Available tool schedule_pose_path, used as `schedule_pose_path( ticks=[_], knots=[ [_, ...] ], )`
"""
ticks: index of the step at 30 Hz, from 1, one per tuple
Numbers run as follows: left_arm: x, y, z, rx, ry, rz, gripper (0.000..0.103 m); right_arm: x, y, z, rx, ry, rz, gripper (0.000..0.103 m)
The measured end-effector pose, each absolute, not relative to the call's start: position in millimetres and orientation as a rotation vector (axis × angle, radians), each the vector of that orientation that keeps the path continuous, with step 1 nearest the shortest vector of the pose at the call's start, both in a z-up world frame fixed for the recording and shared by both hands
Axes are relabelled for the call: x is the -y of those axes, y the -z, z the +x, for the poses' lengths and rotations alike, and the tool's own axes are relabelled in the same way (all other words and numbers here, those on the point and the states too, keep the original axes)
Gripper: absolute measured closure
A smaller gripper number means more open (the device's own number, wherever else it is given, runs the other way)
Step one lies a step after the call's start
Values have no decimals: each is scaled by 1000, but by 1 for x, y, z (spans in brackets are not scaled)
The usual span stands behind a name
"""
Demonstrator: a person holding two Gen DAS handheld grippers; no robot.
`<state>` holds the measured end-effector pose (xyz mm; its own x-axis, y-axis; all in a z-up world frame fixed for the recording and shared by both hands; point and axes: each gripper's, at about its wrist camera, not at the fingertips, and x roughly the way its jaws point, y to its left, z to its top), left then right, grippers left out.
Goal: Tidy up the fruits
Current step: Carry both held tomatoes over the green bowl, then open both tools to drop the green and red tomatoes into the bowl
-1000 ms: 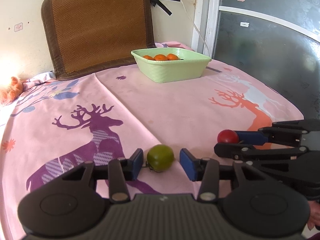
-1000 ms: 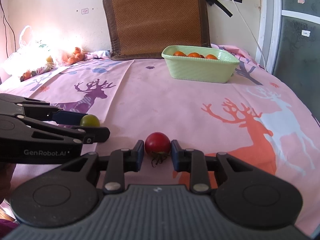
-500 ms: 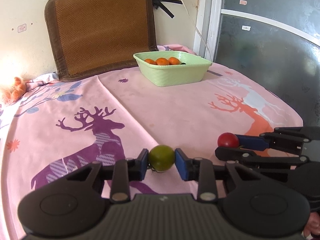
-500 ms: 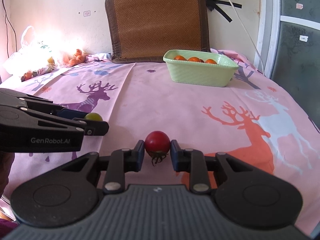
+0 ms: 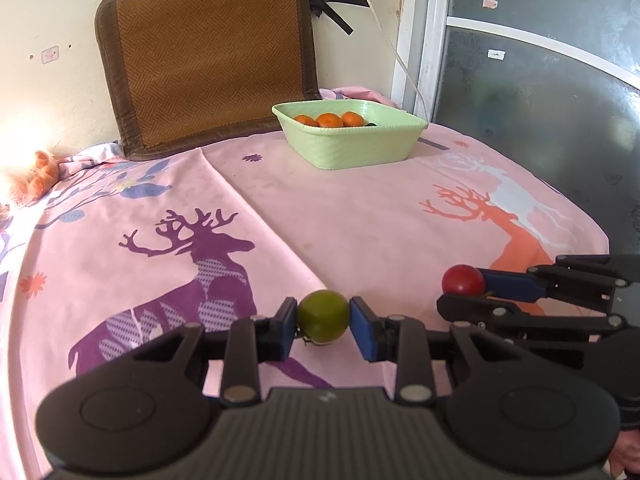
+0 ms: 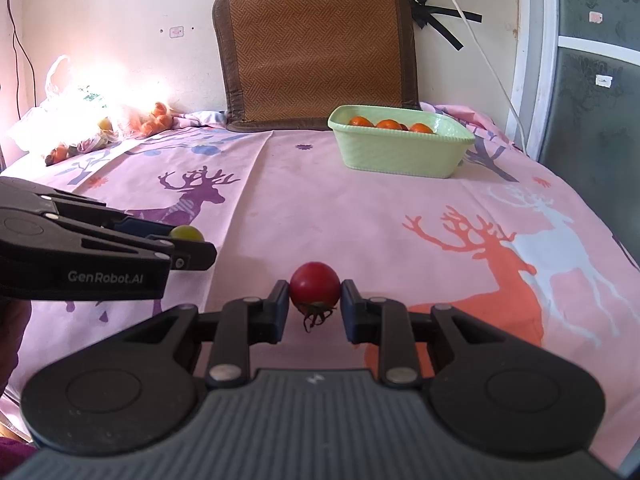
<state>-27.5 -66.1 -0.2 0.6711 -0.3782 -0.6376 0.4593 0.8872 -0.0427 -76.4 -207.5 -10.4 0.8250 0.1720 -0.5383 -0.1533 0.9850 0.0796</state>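
Observation:
My left gripper point(image 5: 323, 322) is shut on a green tomato point(image 5: 322, 316) and holds it above the pink deer-print cloth. My right gripper point(image 6: 315, 305) is shut on a red tomato point(image 6: 315, 286), stem hanging down. The red tomato point(image 5: 463, 279) in the right gripper also shows in the left wrist view at the right. The green tomato point(image 6: 186, 233) shows in the right wrist view at the left, partly hidden by the left gripper's fingers. A light green basket point(image 5: 360, 148) with several oranges point(image 5: 329, 120) stands at the far side; it also shows in the right wrist view point(image 6: 400, 156).
A brown woven mat point(image 6: 320, 46) leans on the wall behind the basket. A plastic bag with more fruit point(image 6: 92, 120) lies at the far left. A white cable point(image 6: 480, 48) hangs down the wall by the glass door point(image 6: 592, 80) on the right.
My left gripper closed on the green tomato. Both grippers have lifted their tomatoes off the cloth and the view has risen a little.

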Motion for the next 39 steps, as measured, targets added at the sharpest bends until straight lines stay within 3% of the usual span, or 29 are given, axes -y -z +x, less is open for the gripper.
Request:
schedule_pose_path(
  ticks=[13,22,31,39],
  knots=[
    [63,-2,-25,-691,457,135,74,207,11,-82,-563,-171,62,73],
    [61,-41,17,-648,493,100,74,223,-3,-63,-483,-144,53,73],
    [112,-73,94,-586,502,137,74,264,-31,7,-368,-96,88,73],
    [160,-57,180,-638,514,115,74,300,-26,91,-401,-70,157,73]
  ],
)
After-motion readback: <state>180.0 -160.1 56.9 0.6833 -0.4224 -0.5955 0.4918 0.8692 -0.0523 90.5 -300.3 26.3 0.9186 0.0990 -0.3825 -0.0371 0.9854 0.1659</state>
